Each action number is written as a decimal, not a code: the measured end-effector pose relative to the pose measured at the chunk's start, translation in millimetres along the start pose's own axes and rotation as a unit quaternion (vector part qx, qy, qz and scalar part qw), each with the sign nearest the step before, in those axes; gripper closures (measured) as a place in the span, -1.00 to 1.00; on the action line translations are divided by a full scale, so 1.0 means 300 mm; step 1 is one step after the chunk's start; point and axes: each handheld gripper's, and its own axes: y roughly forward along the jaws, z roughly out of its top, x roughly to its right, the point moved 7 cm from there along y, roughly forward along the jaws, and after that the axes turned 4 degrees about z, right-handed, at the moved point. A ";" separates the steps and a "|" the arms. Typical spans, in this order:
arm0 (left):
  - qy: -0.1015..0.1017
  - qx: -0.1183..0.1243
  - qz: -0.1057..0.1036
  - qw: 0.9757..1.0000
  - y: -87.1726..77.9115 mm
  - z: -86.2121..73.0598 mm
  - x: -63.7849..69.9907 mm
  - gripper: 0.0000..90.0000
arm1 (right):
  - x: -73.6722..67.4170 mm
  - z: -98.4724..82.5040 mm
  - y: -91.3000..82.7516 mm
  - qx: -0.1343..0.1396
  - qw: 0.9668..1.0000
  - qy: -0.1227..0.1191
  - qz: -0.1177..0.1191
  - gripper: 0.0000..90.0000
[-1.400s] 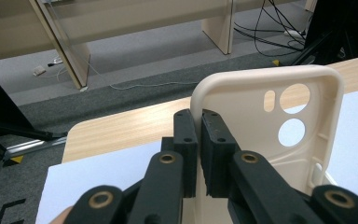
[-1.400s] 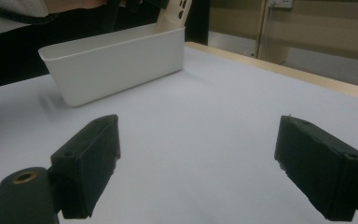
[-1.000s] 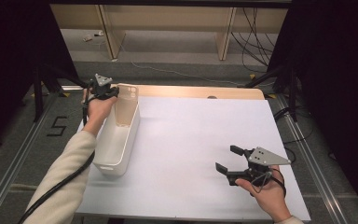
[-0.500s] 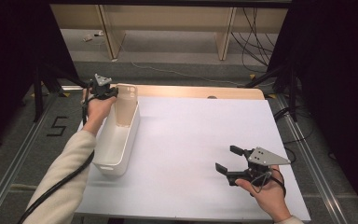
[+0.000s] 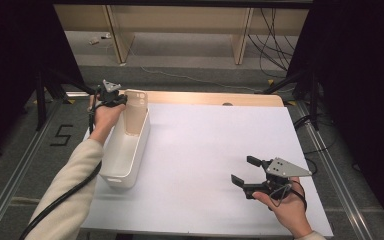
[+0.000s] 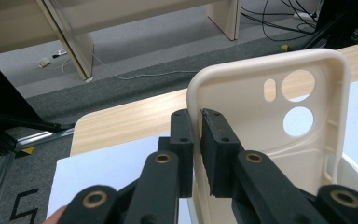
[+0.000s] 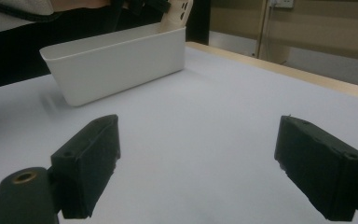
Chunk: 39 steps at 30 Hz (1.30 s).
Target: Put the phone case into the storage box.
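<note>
**Phone case held upright over the bin**

A white sheet [image 5: 215, 150] covers a wooden table [image 5: 205, 97], with grey floor, pale shelf legs and loose cables beyond it and dark curtains at both sides. A white bin [image 5: 125, 150] lies lengthwise along the sheet's left edge.

The left gripper [image 5: 114, 98] sits at the far end of the bin. In the left gripper view its jaws are nearly together, pinching the side rim of a cream phone case [image 6: 279, 140]. The case stands upright, inner side toward the camera, with two round camera holes and a small slot near its top corner. In the high view the case [image 5: 136, 112] rises from the bin's far end, its lower part inside the walls; whether it touches the bin's floor cannot be told. The person's left sleeve [image 5: 65, 200] runs along the bin's outer side.

The right gripper [image 5: 245, 172] is near the sheet's near right corner, well apart from the bin. Its jaws are spread wide with nothing between them, just above the bare sheet. In the right gripper view they point toward the bin [image 7: 116, 63].
</note>
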 end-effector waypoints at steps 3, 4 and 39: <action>0.001 -0.001 -0.001 1.000 -0.001 -0.001 0.000 0.83 | -0.010 -0.004 -0.003 -0.009 1.000 0.015 0.006 -0.66; 0.001 -0.002 -0.001 1.000 -0.002 -0.001 0.000 0.83 | -0.009 -0.003 -0.003 -0.008 1.000 0.015 0.006 -0.66; 0.018 0.015 -0.066 0.998 -0.158 0.022 0.045 -0.55 | -0.010 -0.002 -0.003 -0.011 1.000 0.015 0.006 -0.66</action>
